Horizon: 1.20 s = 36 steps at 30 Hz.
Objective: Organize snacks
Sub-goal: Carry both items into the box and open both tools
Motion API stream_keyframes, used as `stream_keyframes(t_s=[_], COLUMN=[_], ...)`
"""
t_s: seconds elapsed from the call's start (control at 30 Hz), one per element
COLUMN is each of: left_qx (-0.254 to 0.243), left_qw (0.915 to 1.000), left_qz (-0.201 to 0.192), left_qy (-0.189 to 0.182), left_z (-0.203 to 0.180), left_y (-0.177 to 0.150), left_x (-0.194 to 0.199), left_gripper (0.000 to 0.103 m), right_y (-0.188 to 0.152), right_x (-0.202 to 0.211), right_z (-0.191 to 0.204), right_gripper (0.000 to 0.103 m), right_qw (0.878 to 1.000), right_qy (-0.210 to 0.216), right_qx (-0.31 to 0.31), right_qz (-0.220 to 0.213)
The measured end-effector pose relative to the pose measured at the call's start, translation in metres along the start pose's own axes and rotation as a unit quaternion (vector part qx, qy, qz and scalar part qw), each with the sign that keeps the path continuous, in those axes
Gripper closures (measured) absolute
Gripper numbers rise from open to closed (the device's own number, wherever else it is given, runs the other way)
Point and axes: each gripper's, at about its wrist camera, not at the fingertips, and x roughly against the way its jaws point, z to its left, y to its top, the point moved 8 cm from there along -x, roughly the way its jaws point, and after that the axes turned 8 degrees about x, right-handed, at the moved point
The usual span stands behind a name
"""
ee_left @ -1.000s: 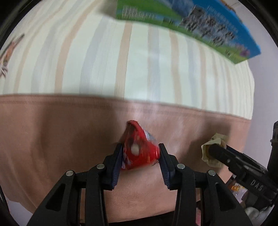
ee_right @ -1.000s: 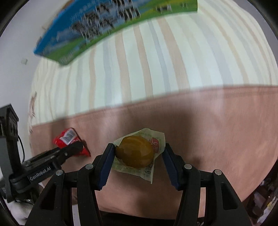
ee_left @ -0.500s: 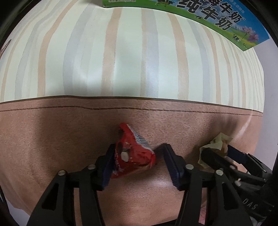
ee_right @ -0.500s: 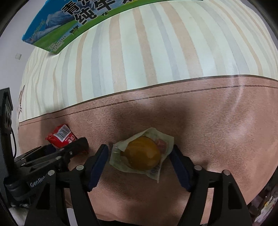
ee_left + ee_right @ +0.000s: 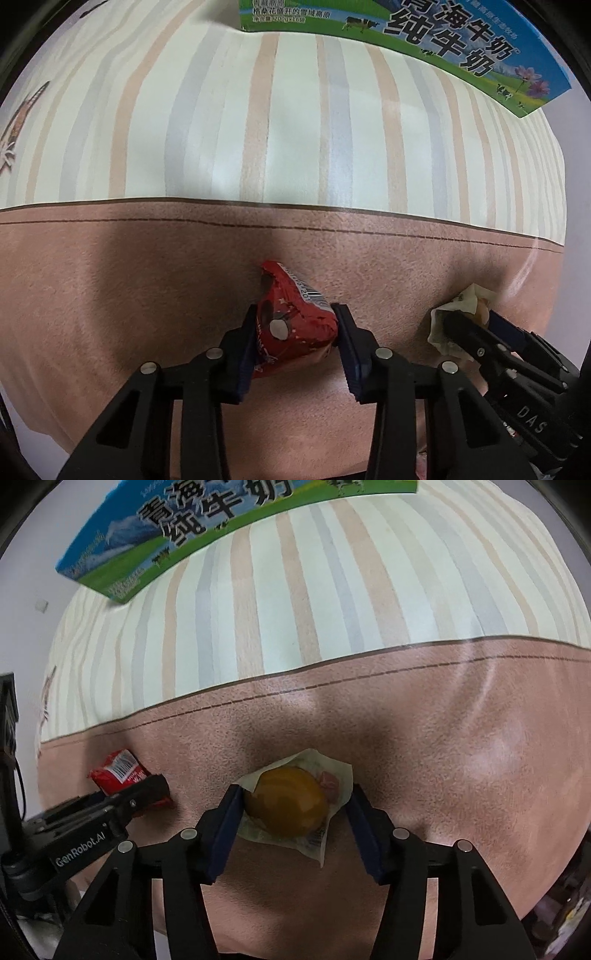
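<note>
A red snack packet [image 5: 295, 325] lies on the brown part of the tablecloth, between the fingers of my left gripper [image 5: 297, 332]; both pads touch its sides. It also shows in the right wrist view [image 5: 120, 771]. A clear-wrapped yellow-brown bun [image 5: 290, 805] lies between the fingers of my right gripper [image 5: 291, 812]; the left pad touches it, the right pad stands at the wrapper's edge with a small gap. In the left wrist view the bun's wrapper [image 5: 458, 314] shows beside the right gripper's fingers [image 5: 476, 332].
A blue and green milk carton box [image 5: 424, 40] lies at the far side on the striped cloth, also in the right wrist view [image 5: 207, 524]. The tablecloth [image 5: 295, 147] is striped far, brown near. The table's right edge [image 5: 565, 206] is close.
Both grippers opened half a second ago with the snacks resting on the cloth. Now the left gripper has closed on the red packet and the right has narrowed around the bun.
</note>
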Motion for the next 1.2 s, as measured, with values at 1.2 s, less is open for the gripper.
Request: stream_keyframes(t_s=[1.2], left_qx=[-0.062], left_qw=[0.9836], left_qz=[-0.130], left_qy=[-0.108], left_z=[-0.079], left_y=[0.199], left_x=[0.221], left_gripper=[0.067], right_y=[0.189], right_x=[0.220], right_z=[-0.001], right_gripper=[0.044], right_qw=[0.980], right_qy=[0.089], right_qx=[0.035], right_qz=[-0.173])
